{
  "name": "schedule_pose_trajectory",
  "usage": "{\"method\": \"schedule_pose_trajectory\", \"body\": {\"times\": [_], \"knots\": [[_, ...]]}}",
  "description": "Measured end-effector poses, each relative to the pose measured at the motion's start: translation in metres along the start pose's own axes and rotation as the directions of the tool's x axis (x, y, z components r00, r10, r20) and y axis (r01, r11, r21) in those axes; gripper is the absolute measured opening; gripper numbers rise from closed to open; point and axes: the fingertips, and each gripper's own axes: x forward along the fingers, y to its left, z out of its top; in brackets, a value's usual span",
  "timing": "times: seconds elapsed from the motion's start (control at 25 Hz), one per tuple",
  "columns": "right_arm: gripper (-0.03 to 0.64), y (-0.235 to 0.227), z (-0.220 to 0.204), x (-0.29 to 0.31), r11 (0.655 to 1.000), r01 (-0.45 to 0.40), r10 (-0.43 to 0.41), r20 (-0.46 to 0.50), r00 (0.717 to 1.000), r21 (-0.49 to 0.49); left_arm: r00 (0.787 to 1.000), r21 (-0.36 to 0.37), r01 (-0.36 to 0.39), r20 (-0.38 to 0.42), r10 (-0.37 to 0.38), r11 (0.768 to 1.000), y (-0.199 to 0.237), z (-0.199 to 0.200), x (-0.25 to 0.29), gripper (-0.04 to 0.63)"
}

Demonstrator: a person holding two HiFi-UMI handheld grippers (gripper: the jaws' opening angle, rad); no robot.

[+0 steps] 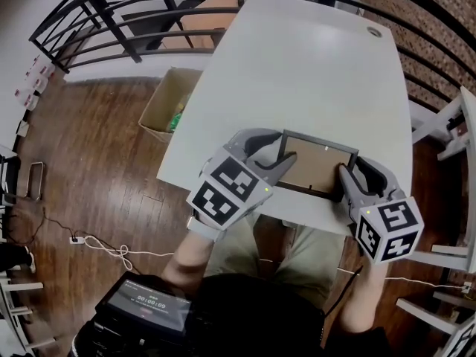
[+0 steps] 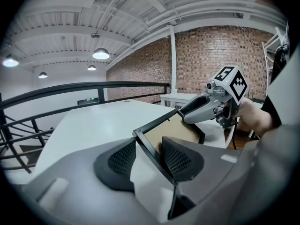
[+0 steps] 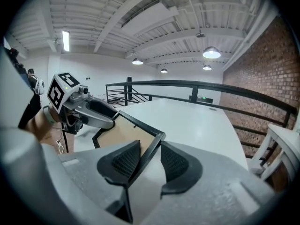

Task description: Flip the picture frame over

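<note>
**Picture frame flanked by two grippers at the table's edge.** The picture frame (image 1: 316, 166) is shown at the lower centre of the head view, at the near edge of a white table (image 1: 297, 65). Its brown backing is turned upward inside a dark border. The left gripper (image 1: 277, 153) is set against the frame's left side and the right gripper (image 1: 353, 168) against its right side. Each is carried in one of the person's hands.

In the left gripper view, the frame's black edge is seen running between jaws that are spread wide. One pad (image 2: 183, 159) is placed just beside the backing. Bare table is visible between the edge and the other pad.

In the right gripper view, the jaws are seen narrower around the frame's opposite edge. The edge is laid close to the pad at left (image 3: 124, 163), and a pale sliver is left between it and the pad at right, so no firm clamp is shown. Whether the frame lies flat on the table or is tipped slightly cannot be told.

At the left of the head view, a cardboard box (image 1: 160, 106) is seen on the wood floor, with a black railing (image 1: 111, 21) at the upper left. A brick wall (image 2: 220, 55) and a pendant lamp (image 2: 101, 54) are seen in the background of the left gripper view.
</note>
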Motion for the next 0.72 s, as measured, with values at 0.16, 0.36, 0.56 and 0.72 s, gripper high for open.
{"method": "schedule_pose_trajectory", "body": {"times": [0.16, 0.36, 0.56, 0.72], "knots": [[0.127, -0.002, -0.006, 0.006, 0.999, -0.011, 0.011, -0.013, 1.000, 0.037, 1.000, -0.001, 0.001, -0.025, -0.001, 1.000, 0.003, -0.004, 0.007, 0.181], [0.129, -0.007, -0.010, 0.015, 1.000, 0.000, 0.002, -0.062, 0.998, 0.027, 0.999, 0.002, -0.008, -0.054, 0.008, 1.000, 0.006, -0.009, 0.015, 0.181], [0.127, -0.007, -0.018, 0.024, 0.999, 0.020, -0.023, -0.123, 0.992, -0.028, 0.993, 0.037, -0.018, -0.119, 0.022, 0.999, 0.006, -0.018, 0.022, 0.172], [0.123, -0.004, -0.021, 0.029, 0.997, 0.014, -0.025, -0.153, 0.988, -0.071, 0.987, 0.077, -0.018, -0.156, 0.030, 0.997, 0.005, -0.021, 0.025, 0.129]]}}
